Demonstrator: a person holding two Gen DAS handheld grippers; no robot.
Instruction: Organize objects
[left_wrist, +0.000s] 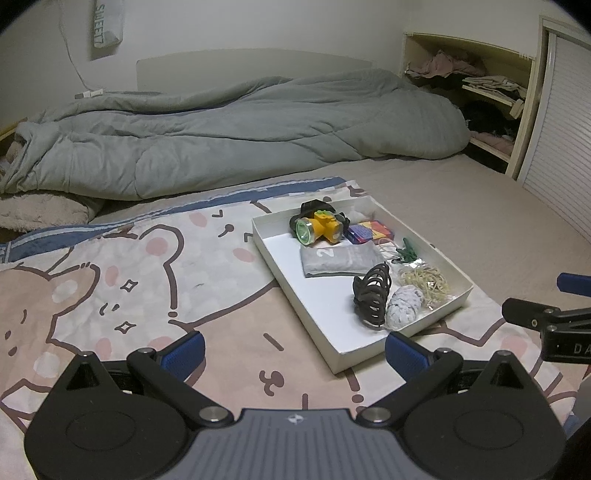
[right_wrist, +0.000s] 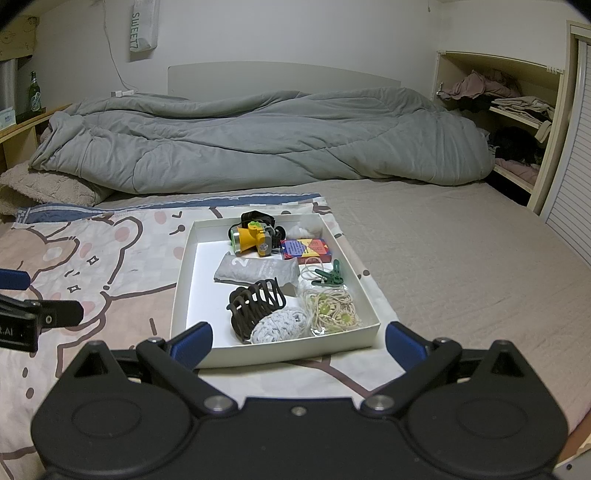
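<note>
A shallow white tray (left_wrist: 288, 273) (right_wrist: 184, 280) lies on a bear-print blanket on the bed. It holds a yellow headlamp (left_wrist: 319, 227) (right_wrist: 253, 238), a grey pouch (left_wrist: 338, 260) (right_wrist: 255, 271), a colourful small box (left_wrist: 369, 232) (right_wrist: 304, 249), a green clip (left_wrist: 406, 254) (right_wrist: 330, 275), a black hair claw (left_wrist: 371, 291) (right_wrist: 255, 304), a white knitted piece (left_wrist: 404, 306) (right_wrist: 279, 326) and a bag of rubber bands (left_wrist: 424, 282) (right_wrist: 332, 310). My left gripper (left_wrist: 295, 350) is open and empty, in front of the tray. My right gripper (right_wrist: 299, 345) is open and empty at the tray's near edge.
A rumpled grey duvet (left_wrist: 229, 136) (right_wrist: 266, 140) covers the far half of the bed. A shelf unit with clothes (left_wrist: 480, 88) (right_wrist: 513, 114) stands at the right. A green bottle (right_wrist: 34, 94) stands on a ledge at the left. Bare mattress cover (right_wrist: 461, 258) lies right of the tray.
</note>
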